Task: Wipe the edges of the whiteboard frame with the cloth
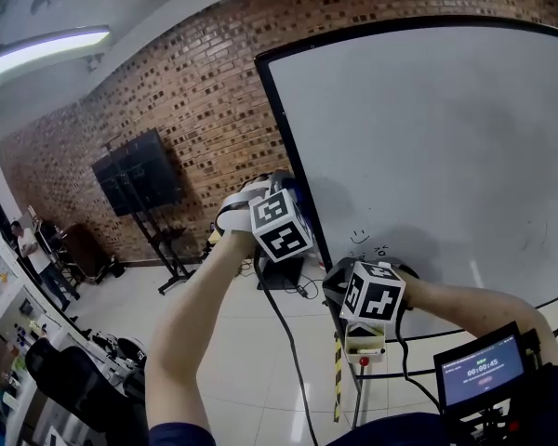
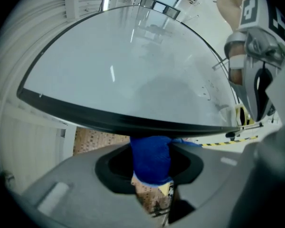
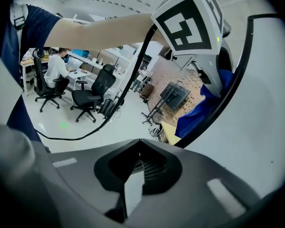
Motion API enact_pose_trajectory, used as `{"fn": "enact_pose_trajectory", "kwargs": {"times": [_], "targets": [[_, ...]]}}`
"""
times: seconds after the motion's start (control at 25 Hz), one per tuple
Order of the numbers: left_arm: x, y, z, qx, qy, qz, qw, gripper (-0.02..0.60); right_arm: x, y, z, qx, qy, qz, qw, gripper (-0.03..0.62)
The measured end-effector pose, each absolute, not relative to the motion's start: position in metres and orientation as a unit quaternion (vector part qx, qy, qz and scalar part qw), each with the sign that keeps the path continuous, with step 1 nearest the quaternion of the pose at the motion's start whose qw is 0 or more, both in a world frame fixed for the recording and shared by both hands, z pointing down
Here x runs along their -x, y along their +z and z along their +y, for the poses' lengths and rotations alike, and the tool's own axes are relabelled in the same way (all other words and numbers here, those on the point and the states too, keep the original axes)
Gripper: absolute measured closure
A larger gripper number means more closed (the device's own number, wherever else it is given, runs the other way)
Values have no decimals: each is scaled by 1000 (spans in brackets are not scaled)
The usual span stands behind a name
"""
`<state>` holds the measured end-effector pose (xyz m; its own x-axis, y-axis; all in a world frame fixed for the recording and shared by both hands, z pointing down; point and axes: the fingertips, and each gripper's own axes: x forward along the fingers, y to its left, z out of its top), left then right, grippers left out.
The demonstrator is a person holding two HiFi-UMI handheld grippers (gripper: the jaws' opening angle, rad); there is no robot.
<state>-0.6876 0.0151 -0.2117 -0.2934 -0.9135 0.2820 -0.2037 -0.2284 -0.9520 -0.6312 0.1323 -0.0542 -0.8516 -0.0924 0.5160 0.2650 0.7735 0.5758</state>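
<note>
We stand before the whiteboard (image 1: 428, 156), which fills the right of the head view, its white face bare apart from a few faint marks low down. Behind it runs the brick wall (image 1: 195, 82), and a dark screen on a wheeled stand (image 1: 138, 170) is set against that wall, well apart from the board. In the right gripper view we also see black office chairs (image 3: 97, 91) on the pale floor and a person seated at a desk (image 3: 54, 70) beyond them. The board's black frame (image 1: 286, 147) runs down its left side, and that is where we work. Our left gripper (image 2: 151, 144) is raised to this edge with its jaws clamped on the blue cloth (image 2: 151, 158). The cloth fills the narrow gap between them and meets the dark strip of the frame. From the right gripper view the same cloth bunches against the outer side of the frame, just below the left gripper. Our right gripper (image 3: 138, 144) hangs lower and to the right, in front of the board's lower left part, with its jaws pressed together on nothing. A small lit display (image 1: 482, 370) sits at the bottom right of the head view.
</note>
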Motion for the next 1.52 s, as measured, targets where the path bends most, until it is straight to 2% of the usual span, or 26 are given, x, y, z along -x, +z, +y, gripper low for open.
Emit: {"fn": "enact_pose_trajectory", "kwargs": {"times": [0.56, 1.04, 1.52], "targets": [[680, -304, 31, 491, -573, 569, 326, 426, 633, -150, 133, 41, -366, -904, 217, 585], [688, -369, 40, 444, -573, 586, 363, 426, 648, -194, 144, 31, -401, -899, 172, 585], [684, -455, 51, 420, -508, 631, 409, 426, 650, -226, 153, 20, -406, -904, 136, 585]]}}
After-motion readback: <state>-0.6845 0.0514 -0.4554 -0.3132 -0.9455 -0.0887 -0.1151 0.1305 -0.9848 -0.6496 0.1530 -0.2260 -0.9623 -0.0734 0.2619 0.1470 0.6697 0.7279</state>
